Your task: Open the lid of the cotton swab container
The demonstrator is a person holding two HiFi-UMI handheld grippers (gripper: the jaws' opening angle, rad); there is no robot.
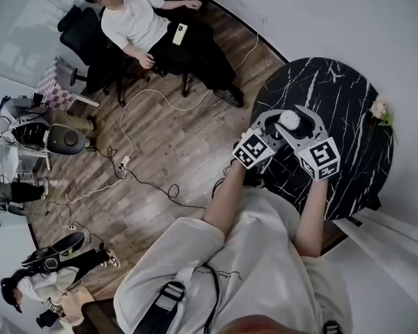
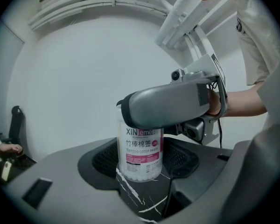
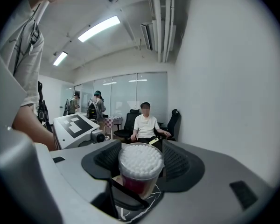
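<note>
The cotton swab container (image 1: 289, 120), clear with a pink label, stands upright on the black marble table (image 1: 334, 96). In the left gripper view its body (image 2: 140, 155) sits between the pads of my left gripper (image 2: 143, 152), which touch both sides. My right gripper (image 2: 163, 106) reaches across from the right and hides the container's top. In the right gripper view the white swab heads (image 3: 141, 160) show plainly between that gripper's pads, which meet the rim. A clear flap (image 3: 126, 197), seemingly the lid, tilts down on the near side.
A small flower (image 1: 381, 108) lies at the table's right edge. A person sits in a chair (image 1: 136, 23) across the wooden floor, where cables (image 1: 125, 162) trail. A white wall runs close behind the table.
</note>
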